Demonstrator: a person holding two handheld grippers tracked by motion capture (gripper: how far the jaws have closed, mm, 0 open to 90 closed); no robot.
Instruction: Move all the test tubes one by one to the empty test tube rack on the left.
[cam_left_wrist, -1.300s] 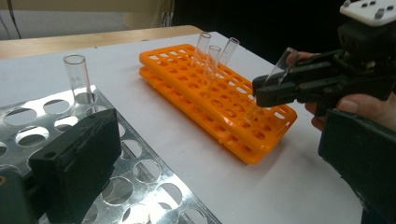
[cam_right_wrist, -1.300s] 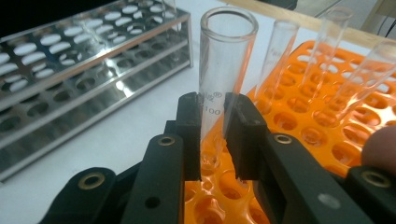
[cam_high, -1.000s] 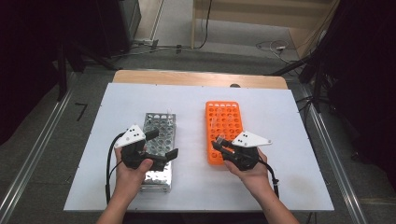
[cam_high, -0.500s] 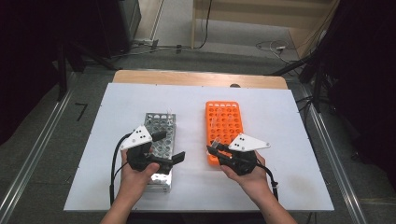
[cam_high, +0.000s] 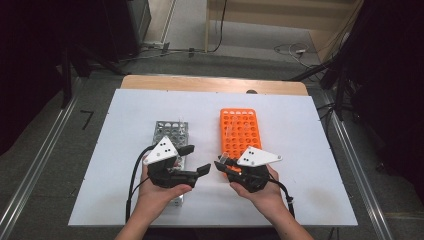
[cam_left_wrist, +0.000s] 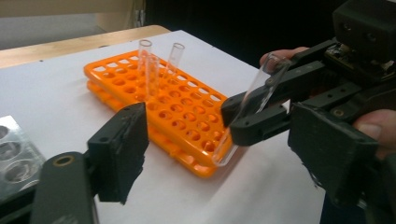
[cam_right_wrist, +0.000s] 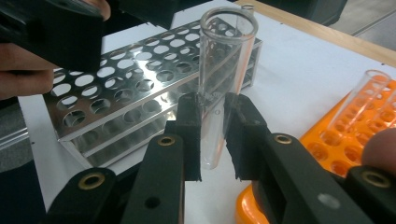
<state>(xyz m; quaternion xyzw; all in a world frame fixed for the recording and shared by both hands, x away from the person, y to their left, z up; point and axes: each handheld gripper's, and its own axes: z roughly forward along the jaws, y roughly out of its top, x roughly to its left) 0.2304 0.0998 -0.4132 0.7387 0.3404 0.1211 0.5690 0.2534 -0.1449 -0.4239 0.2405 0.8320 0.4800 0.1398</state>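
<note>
- The right tongs (cam_right_wrist: 212, 135) are clamped on a clear glass test tube (cam_right_wrist: 219, 84), their two black pads pressing its lower half; the tube stands nearly upright between them, open mouth up and rounded bottom hanging free below the pads.
- In the left gripper view the same tube (cam_left_wrist: 252, 100) is tilted, its rounded end just above the near corner of the orange plastic tube rack (cam_left_wrist: 159, 109), and the right tongs (cam_left_wrist: 261, 112) hold it at mid-length.
- The left tongs (cam_left_wrist: 219, 154) stand apart with nothing between them; their jaws have just been closing somewhat, and the tube lies beyond them, not within their gap.
- From the high view, the left tongs (cam_high: 192, 160) point toward the right tongs (cam_high: 222, 164), the two near each other above the white tabletop (cam_high: 125, 130).
- The orange rack (cam_high: 240, 130) lies flat at right; a few clear tubes stand in its far rows.
- A shiny metal tube rack with round holes (cam_high: 170, 132) lies left of it, partly under the left hand (cam_high: 160, 192).
</note>
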